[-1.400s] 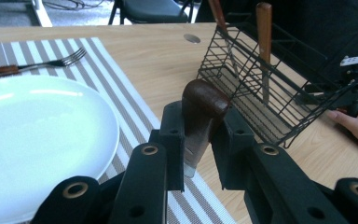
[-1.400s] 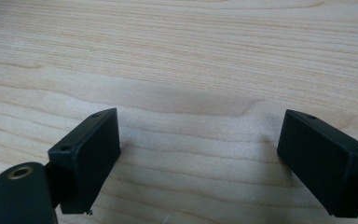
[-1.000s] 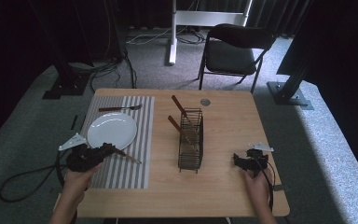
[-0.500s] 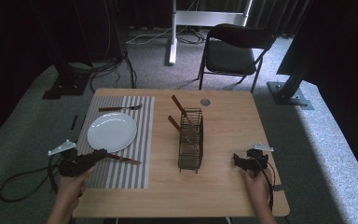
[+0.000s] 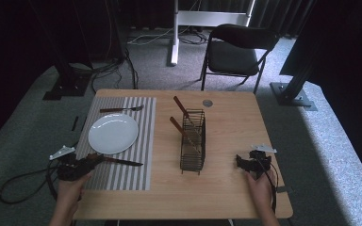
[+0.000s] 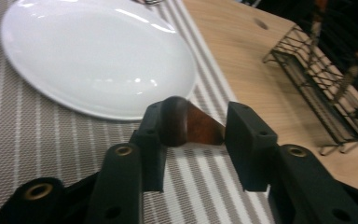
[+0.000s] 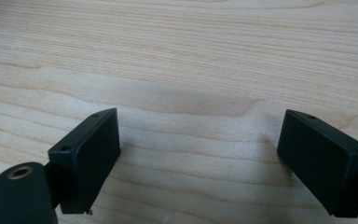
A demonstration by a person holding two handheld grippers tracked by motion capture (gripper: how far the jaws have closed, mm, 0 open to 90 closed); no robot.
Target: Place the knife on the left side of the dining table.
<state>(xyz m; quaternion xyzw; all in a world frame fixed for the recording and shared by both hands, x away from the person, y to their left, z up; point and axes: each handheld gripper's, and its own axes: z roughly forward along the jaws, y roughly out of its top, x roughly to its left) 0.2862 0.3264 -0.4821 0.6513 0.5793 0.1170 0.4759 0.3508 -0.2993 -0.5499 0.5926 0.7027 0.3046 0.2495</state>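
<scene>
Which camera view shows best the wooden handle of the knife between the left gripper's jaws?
The left gripper view: the handle sits close up between its jaws, touching one and apart from the other. The high view shows the whole knife, small, on the striped mat.

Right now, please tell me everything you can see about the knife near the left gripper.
The knife has a brown, wood-looking handle and a dark blade. It lies flat on the striped placemat, just below the white plate, blade pointing toward the wire rack. Its rounded handle end sits between the jaws of the left gripper, touching one jaw, with a gap beside the other.
</scene>
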